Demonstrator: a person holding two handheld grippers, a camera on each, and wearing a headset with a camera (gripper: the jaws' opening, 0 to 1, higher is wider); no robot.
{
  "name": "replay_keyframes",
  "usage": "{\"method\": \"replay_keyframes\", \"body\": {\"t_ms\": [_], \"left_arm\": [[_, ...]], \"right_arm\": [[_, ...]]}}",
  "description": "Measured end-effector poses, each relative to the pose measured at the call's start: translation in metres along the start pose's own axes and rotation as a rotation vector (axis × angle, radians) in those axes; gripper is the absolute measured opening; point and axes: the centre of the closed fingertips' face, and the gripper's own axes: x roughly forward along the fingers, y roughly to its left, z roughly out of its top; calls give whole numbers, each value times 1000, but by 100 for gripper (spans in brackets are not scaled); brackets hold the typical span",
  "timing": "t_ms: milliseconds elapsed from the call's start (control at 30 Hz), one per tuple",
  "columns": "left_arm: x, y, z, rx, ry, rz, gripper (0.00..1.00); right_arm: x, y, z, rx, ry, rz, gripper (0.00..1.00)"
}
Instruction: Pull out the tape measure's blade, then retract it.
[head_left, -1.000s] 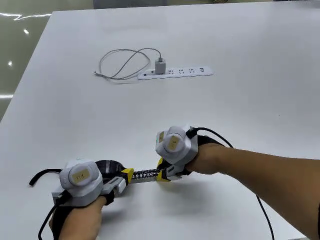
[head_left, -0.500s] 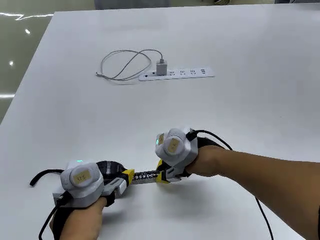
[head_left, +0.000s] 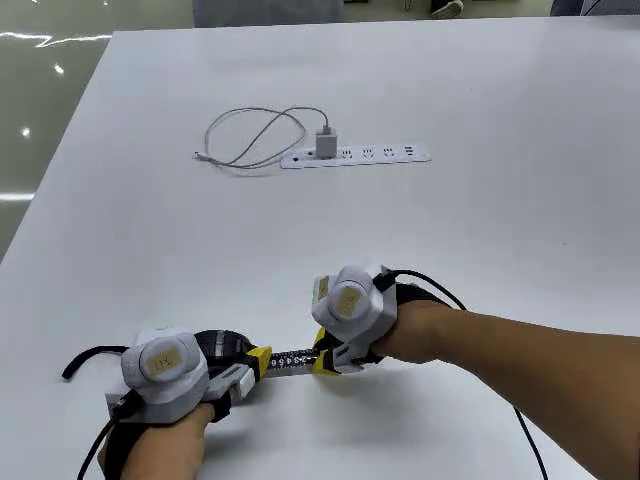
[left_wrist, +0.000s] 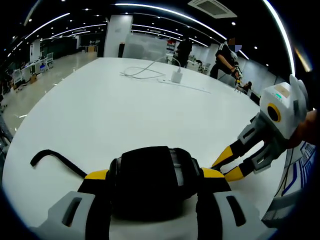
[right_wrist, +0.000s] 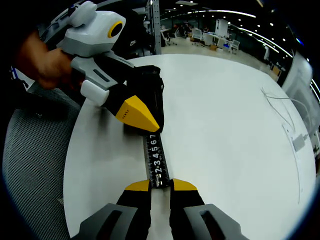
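Note:
The black tape measure case (head_left: 222, 346) rests on the white table (head_left: 450, 230) near its front edge. My left gripper (head_left: 250, 362) is shut on it; in the left gripper view the case (left_wrist: 150, 195) fills the gap between the yellow-tipped jaws. A short stretch of numbered blade (head_left: 292, 356) runs right from the case. My right gripper (head_left: 325, 360) is shut on the blade's end. In the right gripper view the blade (right_wrist: 156, 160) leads from my jaws to the case (right_wrist: 149, 95), showing numbers up to 7. The right gripper (left_wrist: 227, 166) also appears in the left gripper view.
A white power strip (head_left: 365, 154) with a plugged charger and a looped white cable (head_left: 250, 135) lies far back on the table. A black strap (head_left: 90, 355) trails left of the case. The table's left edge (head_left: 60, 160) drops to the floor. A grey mesh chair (right_wrist: 30, 150) stands by the table.
The right gripper has come slightly closer to the left one, so the exposed blade is a little shorter. The head camera has tilted, shifting the whole picture down.

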Motion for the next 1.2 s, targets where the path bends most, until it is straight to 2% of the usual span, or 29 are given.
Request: {"method": "replay_keyframes", "body": {"t_ms": [500,1200], "left_arm": [[-1,0,1,-6,-12,-13,65],[-1,0,0,-10,-6,-19,66]], "right_arm": [[4,2,7,1,-18,12,10],[11,5,16,-6,-28,16,10]]}}
